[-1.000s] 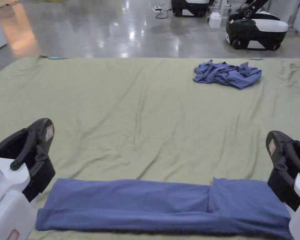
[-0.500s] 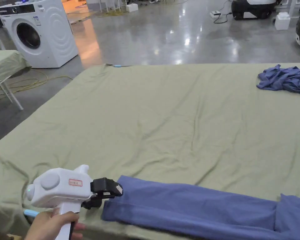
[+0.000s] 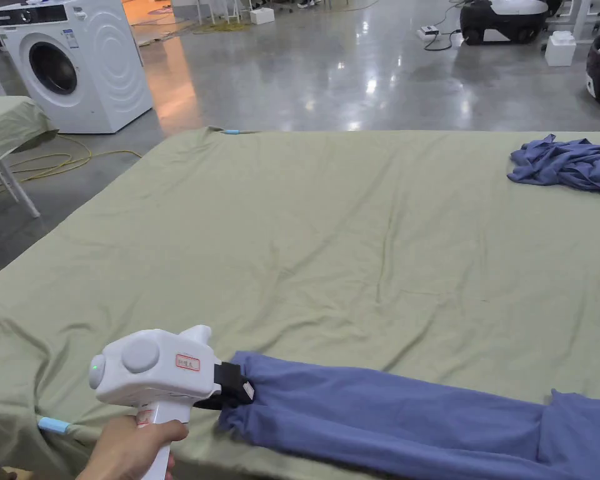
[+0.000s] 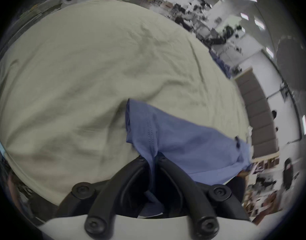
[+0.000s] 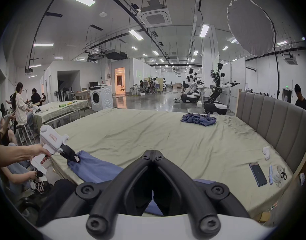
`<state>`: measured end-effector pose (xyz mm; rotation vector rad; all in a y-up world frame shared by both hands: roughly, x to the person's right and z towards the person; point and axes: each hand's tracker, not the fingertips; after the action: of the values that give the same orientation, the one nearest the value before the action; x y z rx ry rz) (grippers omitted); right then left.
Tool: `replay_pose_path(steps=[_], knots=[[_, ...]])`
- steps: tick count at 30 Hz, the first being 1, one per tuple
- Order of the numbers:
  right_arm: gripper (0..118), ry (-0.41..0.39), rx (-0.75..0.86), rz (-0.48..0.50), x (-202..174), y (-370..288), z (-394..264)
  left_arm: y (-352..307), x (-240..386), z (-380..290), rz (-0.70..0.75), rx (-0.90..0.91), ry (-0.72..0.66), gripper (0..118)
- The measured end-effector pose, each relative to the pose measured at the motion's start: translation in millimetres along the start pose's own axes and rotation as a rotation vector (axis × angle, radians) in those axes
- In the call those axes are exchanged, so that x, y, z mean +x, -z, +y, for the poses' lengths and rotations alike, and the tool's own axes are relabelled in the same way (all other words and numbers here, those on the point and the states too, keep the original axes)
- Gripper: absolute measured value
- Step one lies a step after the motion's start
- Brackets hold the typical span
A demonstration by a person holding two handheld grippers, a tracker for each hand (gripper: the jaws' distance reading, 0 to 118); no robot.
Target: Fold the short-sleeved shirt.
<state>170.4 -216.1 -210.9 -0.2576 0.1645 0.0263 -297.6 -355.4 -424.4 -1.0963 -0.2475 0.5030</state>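
Large open workshop, polished grey floor [image 3: 330,69], ceiling strip lights. A wide bed [image 3: 330,219] covered in a creased olive-green sheet; padded grey headboard [image 5: 273,120] along its right side in the right gripper view. White washing machine [image 3: 80,62] stands on the floor beyond the bed's far left corner. Wheeled robots [image 5: 216,94] parked past the far edge. Several people [image 5: 20,105] sit or stand at a second covered surface off to the left.

Short-sleeved shirt [image 3: 417,419], blue, lies along the near edge of the bed as a long narrow band, already folded lengthwise, running left to right. Its left end is bunched and slightly lifted.

Left gripper [image 3: 241,391], white body, black jaws, held by the person's left hand [image 3: 130,449]. Jaws pressed together on the left end of the shirt; in the left gripper view the cloth [image 4: 174,139] runs down between both jaws, stitched hem visible, pinched there.

Right gripper [image 5: 153,152]: jaws pressed together tip to tip, nothing between the tips. It sits above the near edge of the bed, blue cloth below and behind it.

A second blue garment [image 3: 567,164] lies crumpled near the far right corner, well apart from the shirt. A phone [image 5: 257,174], scissors [image 5: 283,175] and small white items rest on the sheet near the headboard.
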Motion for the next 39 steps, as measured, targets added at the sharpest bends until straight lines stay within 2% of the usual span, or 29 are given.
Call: replay_pose_path(steps=[1, 4, 7, 11, 16, 19, 20, 21, 22, 24, 27, 29, 30, 31, 33, 36, 39], knots=[[2, -0.009, 0.002, -0.005, 0, -2, 1, -4, -1, 1, -0.015, -0.007, -0.008, 5], [2, -0.007, 0.004, -0.013, 6, -6, 3, -17, 41, -6, 0.033, 0.039, 0.161, 5], [2, -0.002, -0.001, -0.024, 9, -8, 5, -27, 103, -14, -0.085, 0.037, 0.282, 5], [2, 0.001, -0.001, -0.035, 12, -11, 5, 5, 178, -35, -0.126, -0.033, 0.461, 5], [2, -0.003, -0.006, -0.054, 16, -17, 3, 65, 210, -64, -0.152, -0.117, 0.464, 5], [2, 0.003, -0.015, -0.065, 21, -19, 1, 85, 215, -71, -0.118, -0.109, 0.472, 7], [2, 0.014, -0.018, -0.065, 23, -18, 0, 92, 213, -70, -0.106, -0.117, 0.464, 20], [2, 0.023, -0.021, -0.063, 24, -18, 0, 96, 211, -68, -0.111, -0.145, 0.438, 48], [2, 0.032, -0.019, -0.062, 25, -19, 1, 97, 206, -66, -0.126, -0.155, 0.405, 80], [2, 0.029, -0.018, -0.066, 25, -19, 1, 82, 200, -66, -0.149, -0.088, 0.356, 82], [2, 0.020, -0.012, -0.074, 27, -24, 3, 34, 194, -59, -0.156, 0.065, 0.423, 82], [2, 0.026, -0.009, -0.078, 28, -24, 4, 7, 191, -57, -0.087, 0.230, 0.452, 78], [2, 0.030, -0.008, -0.080, 29, -23, 4, 2, 190, -58, -0.036, 0.299, 0.440, 60], [2, 0.036, -0.007, -0.078, 30, -23, 4, 2, 190, -59, 0.014, 0.326, 0.455, 0], [2, 0.049, -0.008, -0.075, 30, -23, 4, 20, 195, -67, 0.115, 0.345, 0.512, 0], [2, 0.052, -0.005, -0.070, 28, -23, 5, 64, 203, -85, 0.005, 0.202, 0.485, 0], [2, 0.046, -0.008, -0.072, 28, -24, 5, 99, 224, -110, 0.103, 0.225, 0.617, 0]])
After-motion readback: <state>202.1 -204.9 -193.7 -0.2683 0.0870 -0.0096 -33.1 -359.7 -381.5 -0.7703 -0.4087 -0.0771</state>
